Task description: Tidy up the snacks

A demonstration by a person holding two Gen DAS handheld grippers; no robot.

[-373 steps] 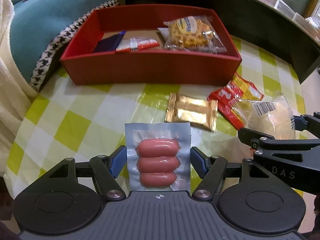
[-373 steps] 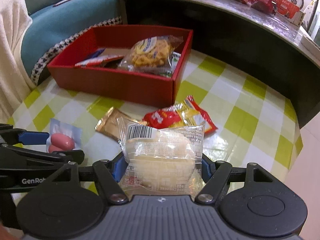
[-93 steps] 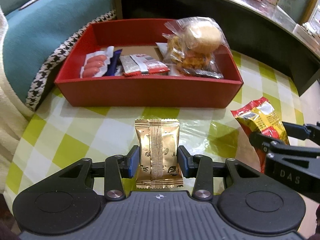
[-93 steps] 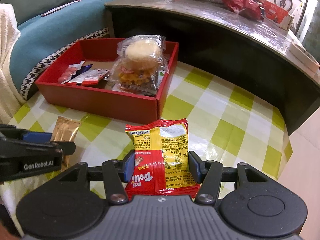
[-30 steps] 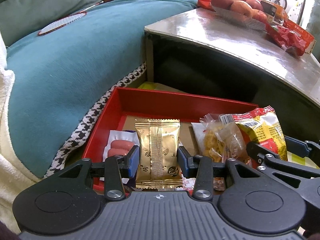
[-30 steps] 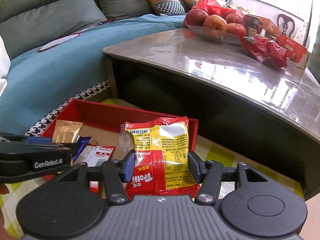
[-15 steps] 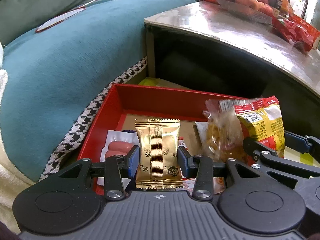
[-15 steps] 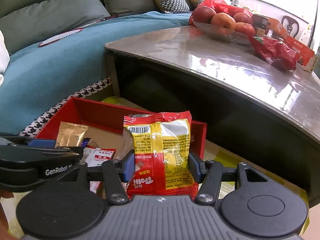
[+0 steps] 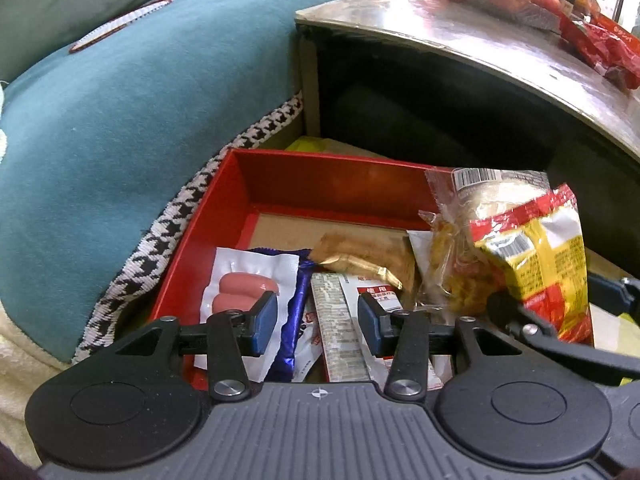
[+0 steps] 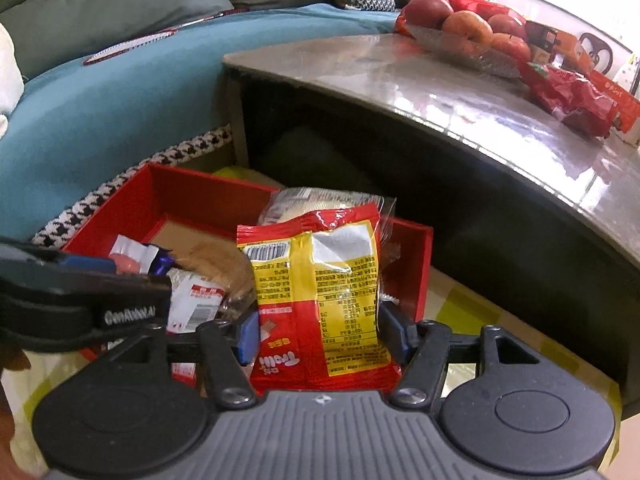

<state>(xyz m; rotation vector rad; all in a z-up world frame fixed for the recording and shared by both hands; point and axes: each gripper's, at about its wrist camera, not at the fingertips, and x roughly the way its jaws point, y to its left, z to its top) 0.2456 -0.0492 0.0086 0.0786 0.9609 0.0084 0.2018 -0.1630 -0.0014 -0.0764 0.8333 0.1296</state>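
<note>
The red box [image 9: 320, 176] lies below both grippers. My left gripper [image 9: 316, 316] hangs over its near left part, jaws opening with nothing between them. The gold packet [image 9: 360, 254] is blurred in the box just beyond the pads, on top of other packets. A sausage pack [image 9: 244, 284] and a blue wrapper [image 9: 296, 300] lie at the box's left. My right gripper [image 10: 320, 334] has its jaws opening around an upright red and yellow snack packet [image 10: 316, 276], and the pads still touch its sides. It stands over the box's right end, in front of a clear bun packet [image 10: 320, 200].
A dark coffee table with a shiny top [image 10: 440, 92] rises just behind the box and carries a bowl of apples [image 10: 468, 28] and red bags [image 10: 572, 92]. A teal sofa [image 9: 140, 100] with houndstooth trim borders the left. Green checked cloth [image 10: 472, 312] shows right of the box.
The gold packet has left my left gripper's jaws and dropped into the box. Both grippers have sunk closer to the box. The right jaws stand slightly wider around the snack packet.
</note>
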